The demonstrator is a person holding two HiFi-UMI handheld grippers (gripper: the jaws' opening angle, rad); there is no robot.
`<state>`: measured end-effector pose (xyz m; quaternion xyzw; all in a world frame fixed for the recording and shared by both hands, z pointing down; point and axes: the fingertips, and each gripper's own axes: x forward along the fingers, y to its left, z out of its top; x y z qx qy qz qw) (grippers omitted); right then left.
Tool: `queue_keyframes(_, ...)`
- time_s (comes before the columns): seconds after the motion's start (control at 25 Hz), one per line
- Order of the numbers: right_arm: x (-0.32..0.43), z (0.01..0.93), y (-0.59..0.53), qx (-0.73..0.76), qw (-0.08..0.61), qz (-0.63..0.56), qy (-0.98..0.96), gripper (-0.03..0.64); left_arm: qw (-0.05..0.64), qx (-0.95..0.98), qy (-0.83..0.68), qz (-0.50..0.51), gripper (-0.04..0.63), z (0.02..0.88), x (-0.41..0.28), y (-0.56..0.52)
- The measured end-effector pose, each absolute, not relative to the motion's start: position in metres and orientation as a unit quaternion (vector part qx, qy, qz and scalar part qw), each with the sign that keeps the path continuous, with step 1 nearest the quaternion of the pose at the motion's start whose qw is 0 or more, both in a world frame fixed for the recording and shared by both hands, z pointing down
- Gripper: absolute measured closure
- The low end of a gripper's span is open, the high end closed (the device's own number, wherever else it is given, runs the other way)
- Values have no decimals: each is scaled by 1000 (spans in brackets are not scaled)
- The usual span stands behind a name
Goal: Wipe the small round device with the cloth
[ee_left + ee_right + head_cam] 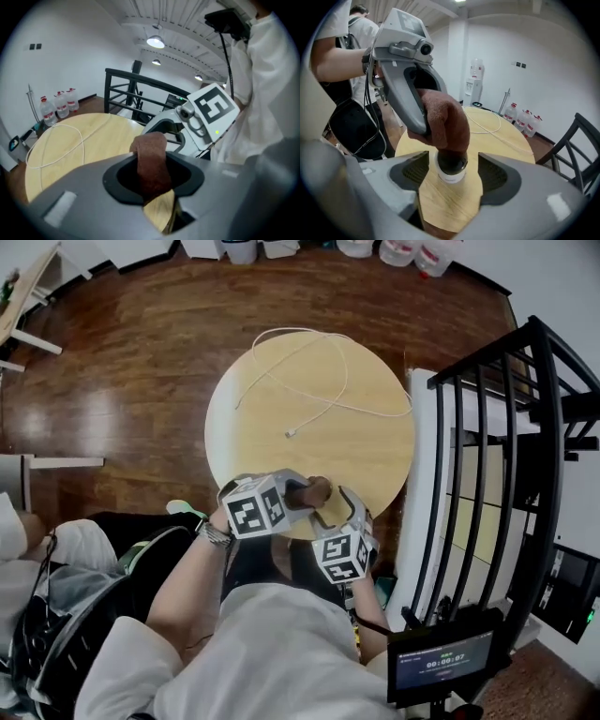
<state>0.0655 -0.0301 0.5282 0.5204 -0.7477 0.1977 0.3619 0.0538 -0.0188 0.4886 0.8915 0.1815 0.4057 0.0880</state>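
Grey hand-held left gripper (152,177), 2 jaws clamped on a folded brown cloth (151,157), bare forearm (192,579) behind it; grey right gripper (452,174) just beside it, jaws wide apart.

The cloth (443,119) is coloured a plain reddish brown. The small round device (451,173) is seen with a white body and a glossy black top. The table (375,456) is finished in pale yellow wood grain, and a white cable (345,371) is laid on it. The floor (122,371) is boarded in dark red-brown. The left gripper (298,491) and the right gripper (337,507) are cased in grey, and their cubes are marked with black-and-white squares. The railing (553,427) is painted black.
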Motion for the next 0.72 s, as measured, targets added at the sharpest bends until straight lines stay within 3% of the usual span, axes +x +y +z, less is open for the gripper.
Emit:
queue_keyframes(0.2, 61, 539, -39, 514, 336, 246, -750, 298, 133, 876, 204, 415, 468, 498, 63, -24)
queue_keyframes(0.56, 57, 552, -41, 508, 352, 261, -742, 299, 146, 860, 224, 434, 469, 513, 66, -45)
queue_keyframes(0.72, 58, 555, -38, 528, 320, 282, -734, 299, 143, 859, 228, 436, 471, 519, 69, -47)
